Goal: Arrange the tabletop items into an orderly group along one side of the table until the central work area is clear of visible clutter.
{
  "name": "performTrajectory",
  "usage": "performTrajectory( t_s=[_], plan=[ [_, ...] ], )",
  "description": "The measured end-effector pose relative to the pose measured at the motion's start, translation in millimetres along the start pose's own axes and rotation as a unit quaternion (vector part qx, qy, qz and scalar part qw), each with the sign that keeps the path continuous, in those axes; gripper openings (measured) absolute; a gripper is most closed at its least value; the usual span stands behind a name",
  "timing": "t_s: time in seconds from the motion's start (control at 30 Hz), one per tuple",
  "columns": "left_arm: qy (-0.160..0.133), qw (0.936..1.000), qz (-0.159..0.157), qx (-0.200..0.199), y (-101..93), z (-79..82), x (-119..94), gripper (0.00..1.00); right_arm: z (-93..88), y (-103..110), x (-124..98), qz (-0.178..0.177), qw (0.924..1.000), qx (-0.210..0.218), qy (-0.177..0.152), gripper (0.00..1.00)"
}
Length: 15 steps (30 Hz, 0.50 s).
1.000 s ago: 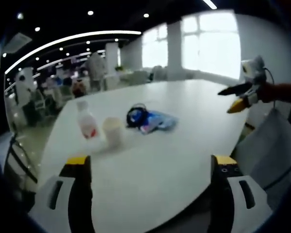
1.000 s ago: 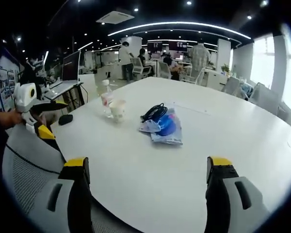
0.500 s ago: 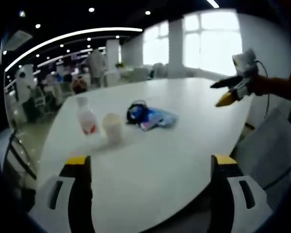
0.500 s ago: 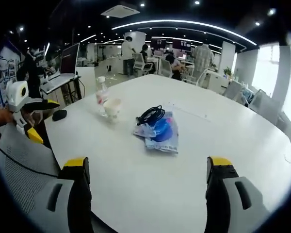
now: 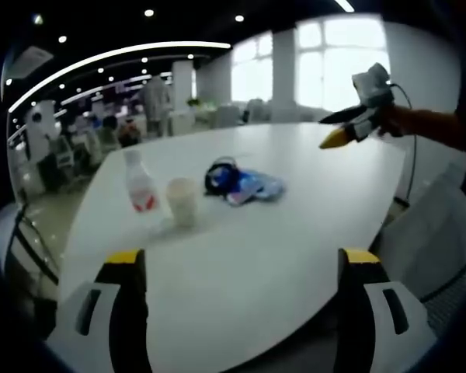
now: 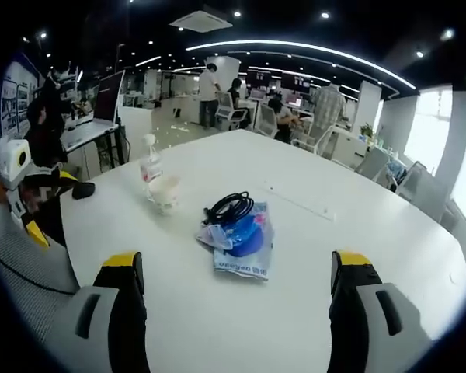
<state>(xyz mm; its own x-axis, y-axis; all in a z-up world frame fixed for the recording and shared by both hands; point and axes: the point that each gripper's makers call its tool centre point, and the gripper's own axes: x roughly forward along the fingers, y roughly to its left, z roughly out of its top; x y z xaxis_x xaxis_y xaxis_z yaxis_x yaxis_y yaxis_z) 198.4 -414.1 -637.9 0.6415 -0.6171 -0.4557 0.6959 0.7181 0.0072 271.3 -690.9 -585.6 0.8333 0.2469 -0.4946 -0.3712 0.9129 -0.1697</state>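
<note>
— How did the two tools stand?

— The left tool (image 5: 237,284) was spread wide, its yellow-tipped black jaws far apart over the near edge of the large white oval table (image 5: 295,233), holding and touching nothing. The right tool (image 6: 237,284) was just as wide apart and empty, above the same table (image 6: 357,233).

— And the hands?

— In the left gripper view the right tool (image 5: 343,128) came in from the right, raised above the table's far side, carried on an orange sleeve (image 5: 427,128). In the right gripper view the left tool (image 6: 31,210) hung at the left, beside a grey mesh chair back (image 6: 23,264).

— Where were the things?

— Ahead of the left tool, between its jaws and well apart from them: a small clear plastic bottle with a red label (image 5: 140,186), a pale paper cup (image 5: 182,202) just beside it, then a blue plastic packet (image 5: 252,186) with a coiled black cable (image 5: 217,175) lying on it. I couldn't tell what the cup held. The packet (image 6: 245,241) sat nearest the right tool.
</note>
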Motion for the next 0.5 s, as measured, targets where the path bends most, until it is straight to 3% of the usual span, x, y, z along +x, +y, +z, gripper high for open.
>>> performTrajectory(
  t_s=[0.5],
  plan=[
    [-0.010,0.9999,0.007,-0.005,3.1,3.9,0,0.99,11.6,-11,50,0.013,0.9996,0.018,-0.017,0.87]
  ],
)
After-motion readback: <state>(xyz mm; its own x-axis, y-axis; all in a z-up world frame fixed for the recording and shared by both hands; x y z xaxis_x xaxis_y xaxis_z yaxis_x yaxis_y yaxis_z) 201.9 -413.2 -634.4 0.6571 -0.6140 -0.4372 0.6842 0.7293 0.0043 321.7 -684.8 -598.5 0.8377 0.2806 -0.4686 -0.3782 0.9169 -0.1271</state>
